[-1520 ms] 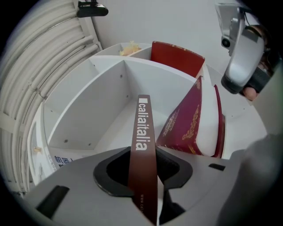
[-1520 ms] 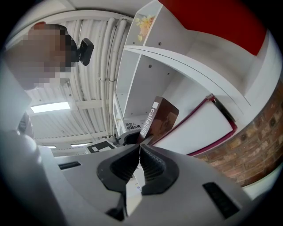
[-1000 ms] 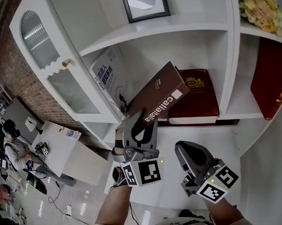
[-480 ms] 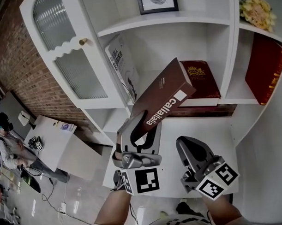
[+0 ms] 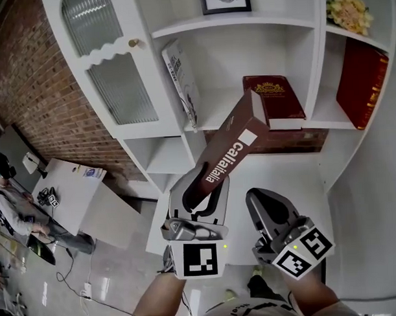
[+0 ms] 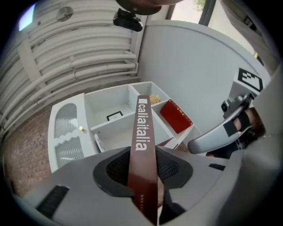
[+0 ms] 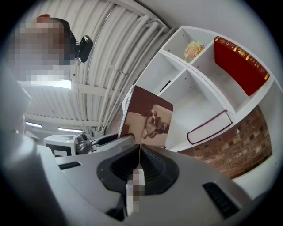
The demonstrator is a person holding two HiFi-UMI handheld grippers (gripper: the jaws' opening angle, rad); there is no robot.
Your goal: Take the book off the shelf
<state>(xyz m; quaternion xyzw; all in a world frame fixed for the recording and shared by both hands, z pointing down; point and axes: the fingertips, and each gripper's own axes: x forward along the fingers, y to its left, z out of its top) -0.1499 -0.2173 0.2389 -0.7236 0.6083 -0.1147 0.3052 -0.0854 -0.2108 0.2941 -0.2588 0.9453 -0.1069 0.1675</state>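
A brown book (image 5: 229,152) with white lettering on its spine sticks up slantwise out of my left gripper (image 5: 201,181), which is shut on its lower end. It hangs in the air in front of the white shelf (image 5: 300,126), touching none of it. In the left gripper view the spine (image 6: 141,145) runs straight between the two pads. My right gripper (image 5: 259,202) hovers just right of the left one, shut, with nothing in it. From the right gripper view, the book's cover (image 7: 149,118) with a dog picture shows beyond the closed jaws (image 7: 140,149).
A dark red book (image 5: 274,99) lies flat in the middle compartment. A white book (image 5: 182,83) leans at that compartment's left. Another red book (image 5: 361,83) stands in the right compartment, flowers (image 5: 345,9) above it. A glass cabinet door (image 5: 111,79) is at left. People sit at desks far below left.
The brown book has come out of the middle compartment and away from the shelf, still held by my left gripper. The right gripper has stayed beside it, shut.
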